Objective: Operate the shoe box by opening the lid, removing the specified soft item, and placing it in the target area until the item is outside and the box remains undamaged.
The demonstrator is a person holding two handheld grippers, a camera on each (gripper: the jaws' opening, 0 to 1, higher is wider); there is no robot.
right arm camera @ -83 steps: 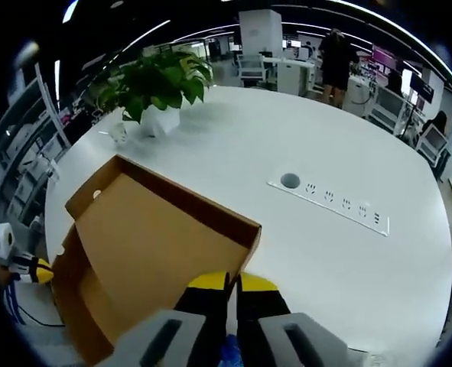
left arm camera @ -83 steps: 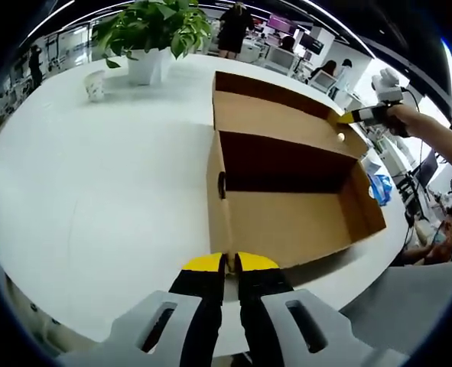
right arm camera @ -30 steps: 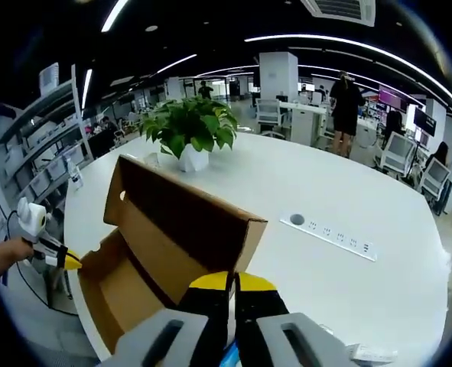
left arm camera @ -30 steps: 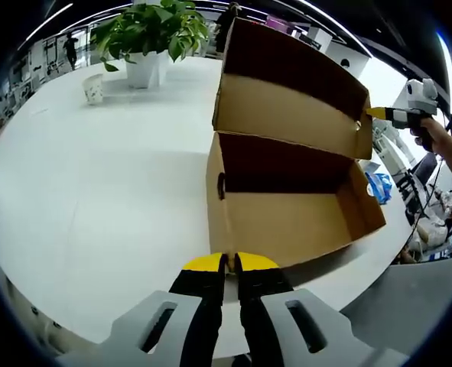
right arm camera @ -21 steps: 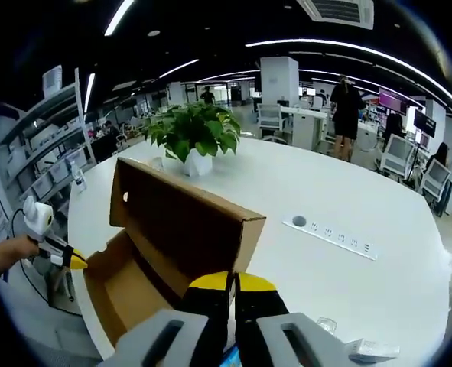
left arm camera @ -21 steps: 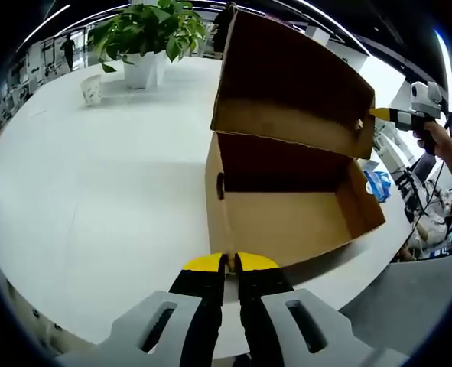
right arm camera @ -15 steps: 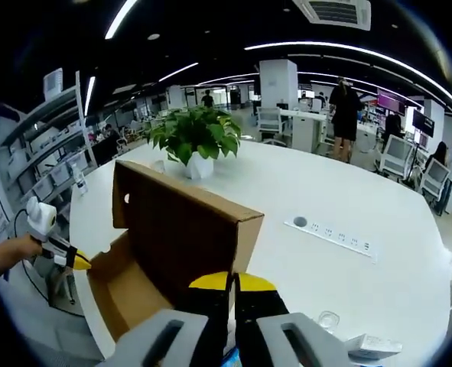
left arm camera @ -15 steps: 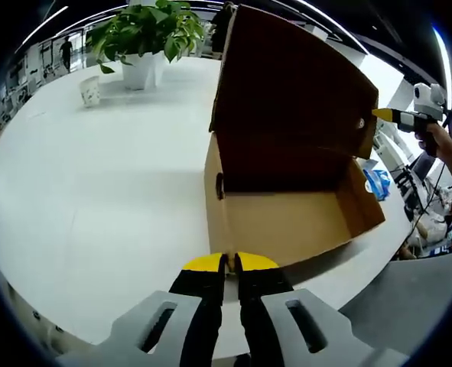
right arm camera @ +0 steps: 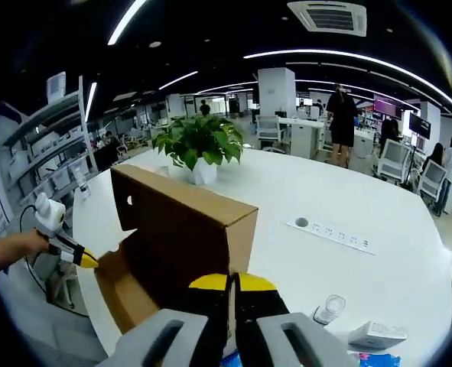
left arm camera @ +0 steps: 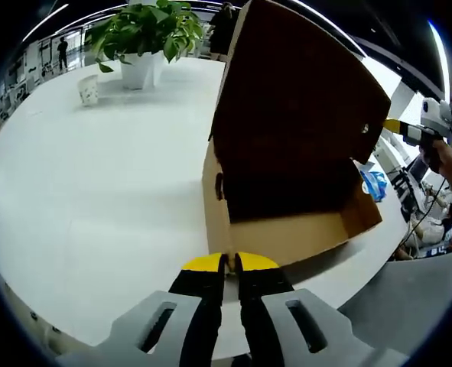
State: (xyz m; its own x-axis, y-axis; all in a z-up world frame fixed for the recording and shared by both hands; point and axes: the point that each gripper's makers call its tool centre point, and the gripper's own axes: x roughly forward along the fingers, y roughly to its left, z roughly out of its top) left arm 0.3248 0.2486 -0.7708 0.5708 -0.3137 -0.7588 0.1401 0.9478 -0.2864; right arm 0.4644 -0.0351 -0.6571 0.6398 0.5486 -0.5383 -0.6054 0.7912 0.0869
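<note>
Left gripper view: your left gripper [left arm camera: 230, 264], jaws pressed together on the near wall of the brown cardboard shoe box [left arm camera: 287, 229], has not moved on the round white table [left arm camera: 95, 176]. The hinged brown lid [left arm camera: 298, 115] now tips further over the box than half a second ago. Your right gripper [right arm camera: 231, 284], jaws closed, pinches the lid's edge, and the lid [right arm camera: 183, 222] hides more of the interior.

brown cardboard shoe box [left arm camera: 287, 222], lid [left arm camera: 302, 107] half-lowered
</note>
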